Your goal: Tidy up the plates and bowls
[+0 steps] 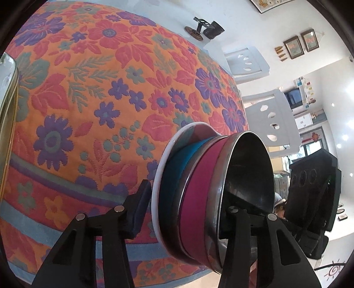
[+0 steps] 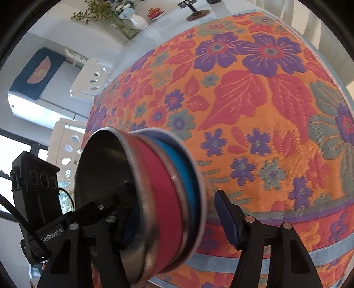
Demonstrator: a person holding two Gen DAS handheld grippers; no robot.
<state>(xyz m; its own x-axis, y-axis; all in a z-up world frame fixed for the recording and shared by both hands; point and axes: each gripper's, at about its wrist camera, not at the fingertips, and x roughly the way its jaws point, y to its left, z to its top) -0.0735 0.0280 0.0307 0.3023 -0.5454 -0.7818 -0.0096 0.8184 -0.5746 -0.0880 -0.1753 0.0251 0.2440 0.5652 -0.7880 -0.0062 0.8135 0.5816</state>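
Note:
A stack of dishes lies on the flowered tablecloth (image 1: 93, 93). A steel bowl with a magenta band (image 1: 197, 188) (image 2: 163, 195) sits in a blue-banded bowl (image 1: 177, 164) (image 2: 185, 175), on a white plate (image 1: 156, 190). My left gripper (image 1: 188, 203) straddles the stack: one pad lies against the plate's underside, the other finger reaches inside the steel bowl. My right gripper (image 2: 174, 210) straddles it from the opposite side. It has one finger inside the bowl, and its outer pad (image 2: 227, 221) stands a small gap off the plate. The stack looks blurred in the right wrist view.
White chairs (image 1: 272, 124) (image 2: 93, 75) stand along the table's edge. A dark metal stand (image 1: 199, 31) sits at the far end. A glass, gold-rimmed object (image 1: 8, 106) is at the left border. A vase of flowers (image 2: 137, 20) and a fridge (image 2: 44, 95) are beyond the table.

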